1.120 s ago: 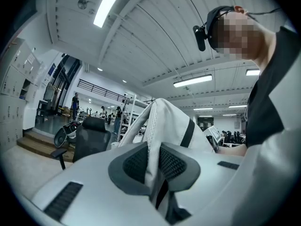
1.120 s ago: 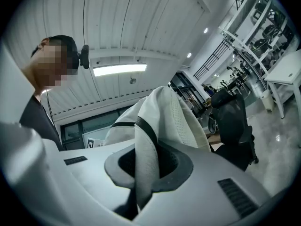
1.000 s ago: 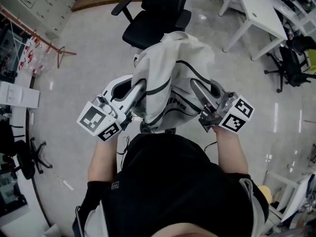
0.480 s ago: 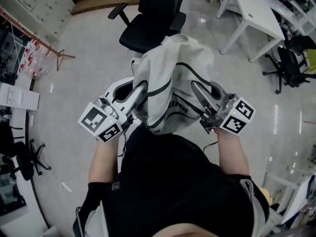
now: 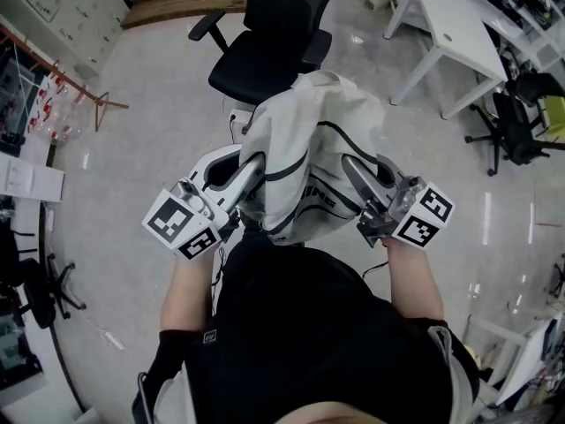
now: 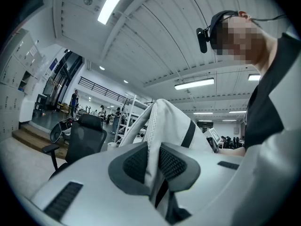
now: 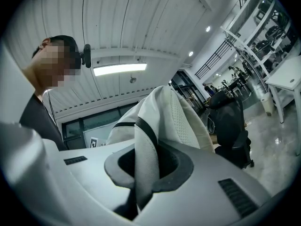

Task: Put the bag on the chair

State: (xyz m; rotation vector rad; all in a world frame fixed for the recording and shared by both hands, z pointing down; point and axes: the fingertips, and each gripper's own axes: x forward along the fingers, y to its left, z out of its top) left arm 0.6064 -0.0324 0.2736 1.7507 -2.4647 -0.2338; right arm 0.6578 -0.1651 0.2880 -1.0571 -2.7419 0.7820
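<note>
I am watching a person who is wearing a black short-sleeved top with pale panels showing at its sides, and a black band around the left arm. A small black camera is sitting on a head strap, with a thin dark cable running off behind it. The left gripper and right gripper are showing white shells, dark ribbed pads and black-and-white marker cubes.

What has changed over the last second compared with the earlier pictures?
The person has carried the bag a little nearer the black chair, which now sits lower and closer in the head view. Nothing was taken up or let go: the left gripper and right gripper stay clamped on the bag's fabric, and it hangs between them, not yet on the seat.
</note>
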